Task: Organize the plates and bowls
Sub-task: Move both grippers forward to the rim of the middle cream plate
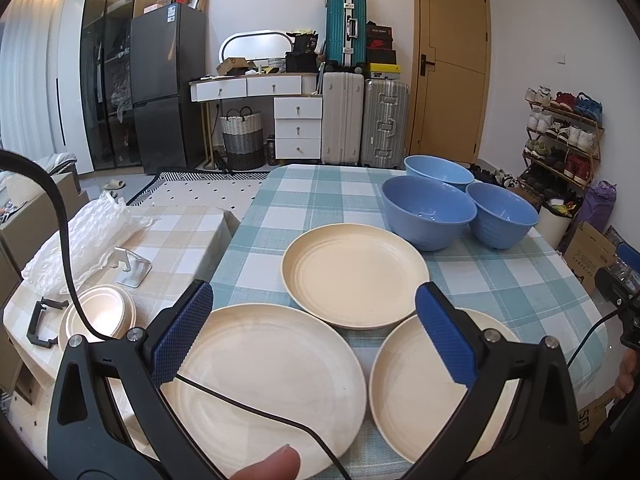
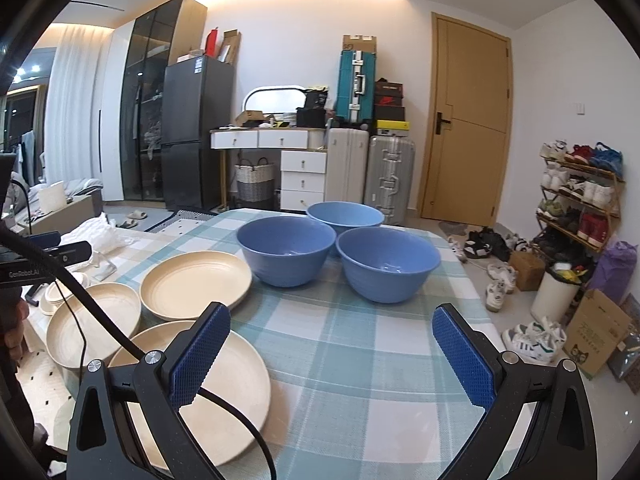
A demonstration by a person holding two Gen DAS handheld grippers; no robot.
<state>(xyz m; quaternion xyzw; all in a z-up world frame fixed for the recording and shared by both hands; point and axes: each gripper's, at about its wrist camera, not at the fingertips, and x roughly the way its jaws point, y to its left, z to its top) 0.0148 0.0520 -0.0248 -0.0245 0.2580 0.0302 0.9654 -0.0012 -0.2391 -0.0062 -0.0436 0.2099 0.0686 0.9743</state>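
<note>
Three cream plates lie on the checked tablecloth: a far plate, a near-left plate and a near-right plate. Behind them stand three blue bowls: a left bowl, a right bowl and a back bowl. My left gripper hangs open above the near plates, holding nothing. In the right wrist view my right gripper is open over bare cloth, with the bowls ahead and the plates to its left.
A lower side table to the left carries bubble wrap, a metal stand and stacked cream dishes. A thumb shows at the bottom. Cables cross the near plates. A shoe rack, boxes and shoes lie right of the table.
</note>
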